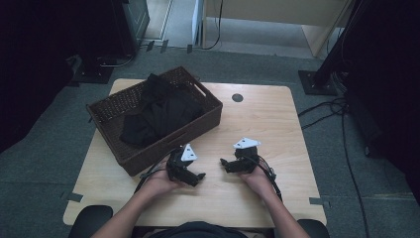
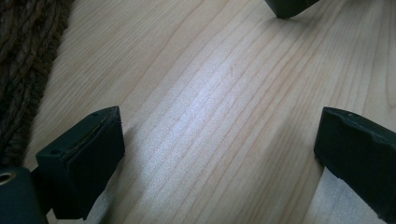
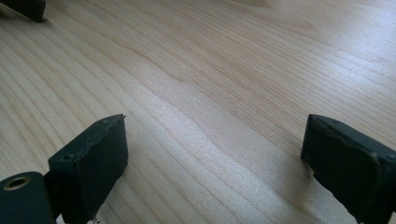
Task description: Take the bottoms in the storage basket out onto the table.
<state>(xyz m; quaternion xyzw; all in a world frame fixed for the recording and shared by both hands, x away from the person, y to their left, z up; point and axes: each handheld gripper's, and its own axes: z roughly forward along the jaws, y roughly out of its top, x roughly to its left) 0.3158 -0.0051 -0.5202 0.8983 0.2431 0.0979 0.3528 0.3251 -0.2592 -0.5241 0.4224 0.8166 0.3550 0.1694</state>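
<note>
Left gripper (image 1: 198,176) sits low over the table (image 1: 257,124), jaws spread wide with nothing but bare wood grain between them. In the left gripper view (image 2: 219,135) both black pads hang just above the boards, and the woven wall of the basket (image 2: 23,60) runs along the left edge. Right gripper (image 1: 224,163) is the mirror of it: jaws apart, empty, tips turned in toward the other gripper, the two close together but not touching. The right gripper view (image 3: 215,140) gives plain wood between its pads. Both hands rest near the front edge of the table. Out beyond the left gripper, the brown wicker basket (image 1: 129,153) stands on the table's left half, angled, and a black cloth (image 1: 158,114) lies crumpled inside it, one corner poking above the far rim.
</note>
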